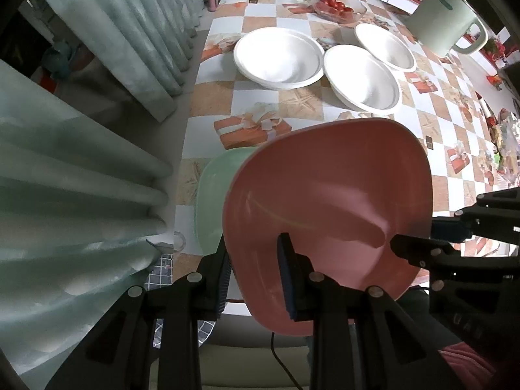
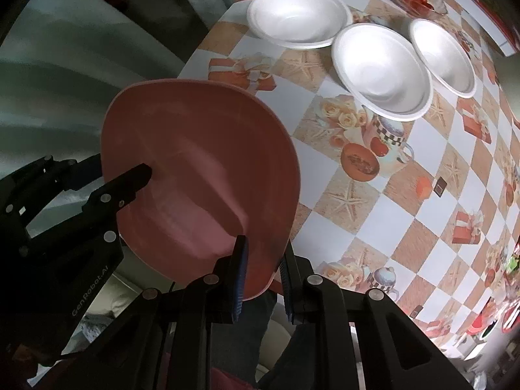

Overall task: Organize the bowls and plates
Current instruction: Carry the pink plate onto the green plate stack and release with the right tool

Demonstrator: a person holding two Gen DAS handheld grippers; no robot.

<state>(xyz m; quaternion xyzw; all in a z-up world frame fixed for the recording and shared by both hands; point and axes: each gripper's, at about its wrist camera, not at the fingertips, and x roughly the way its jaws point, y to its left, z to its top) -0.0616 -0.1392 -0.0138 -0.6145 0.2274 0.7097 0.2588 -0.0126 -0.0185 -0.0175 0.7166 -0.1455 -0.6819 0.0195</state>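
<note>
Both grippers (image 1: 256, 279) (image 2: 261, 279) pinch smooth squarish pink plate (image 1: 325, 201); green one (image 1: 211, 201) seemingly beneath.

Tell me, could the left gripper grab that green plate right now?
Probably not. The left gripper is shut on the pink plate's rim, as is the right gripper. The pink plate also hangs partly over the green plate, covering its near side. It would have to let go first.
</note>
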